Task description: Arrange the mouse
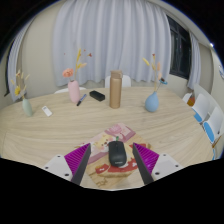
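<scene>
Along the far tabletop [60,135] we see a pink vase [74,92], a brown cylinder [115,90] and a blue vase [152,102]. Nearer, our tool [117,160] is spread wide, and the black mouse [117,153] lies between its fingers, gaps either side.

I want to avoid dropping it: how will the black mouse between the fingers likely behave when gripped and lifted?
The mouse looks like a rigid shell, so it should hold its shape. Its rounded, glossy top may slip on the pads. It lies low and flat on the table, so tipping seems unlikely. The gripper is open around it.
</scene>
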{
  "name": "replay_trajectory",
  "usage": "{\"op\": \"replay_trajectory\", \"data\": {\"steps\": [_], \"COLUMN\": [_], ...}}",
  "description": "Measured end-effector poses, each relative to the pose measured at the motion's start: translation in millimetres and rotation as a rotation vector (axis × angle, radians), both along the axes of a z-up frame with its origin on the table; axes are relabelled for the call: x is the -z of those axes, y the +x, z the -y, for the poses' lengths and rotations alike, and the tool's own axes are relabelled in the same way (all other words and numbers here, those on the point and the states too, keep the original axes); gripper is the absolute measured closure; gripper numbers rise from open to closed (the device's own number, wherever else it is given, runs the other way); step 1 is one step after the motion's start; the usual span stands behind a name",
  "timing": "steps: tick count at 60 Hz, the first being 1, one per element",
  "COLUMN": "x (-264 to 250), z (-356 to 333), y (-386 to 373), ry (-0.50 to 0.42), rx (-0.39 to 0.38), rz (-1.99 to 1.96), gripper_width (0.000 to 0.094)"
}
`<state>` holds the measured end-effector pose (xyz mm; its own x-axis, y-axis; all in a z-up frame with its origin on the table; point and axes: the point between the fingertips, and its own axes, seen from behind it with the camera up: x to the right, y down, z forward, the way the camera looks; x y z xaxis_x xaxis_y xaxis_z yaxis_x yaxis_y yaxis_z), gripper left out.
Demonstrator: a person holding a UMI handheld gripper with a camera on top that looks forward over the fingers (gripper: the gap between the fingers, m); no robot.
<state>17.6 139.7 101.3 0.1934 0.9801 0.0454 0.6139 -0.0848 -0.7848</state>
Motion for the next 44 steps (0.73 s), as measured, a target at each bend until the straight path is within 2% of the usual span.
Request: {"op": "replay_trajectory", "data": {"steps": [10, 23, 31, 39, 44], "x": [-39.2, -35.4, -30.5, -35.8, -37.1], "z": [66.7, 137.2, 162.0, 165.5, 170.2], "y": [85.2, 175.0, 197.1, 198.7, 198.0], "ry": [-0.036, -0.040, -0.032, 0.025, 0.018], "rx": [-0.048, -0.109, -0.137, -0.132, -0.118], "rz": [0.025, 0.085, 0.101, 0.086, 0.084], "gripper_width": [0.0086, 0.0088, 0.0086, 0.0076, 0.0077]}}
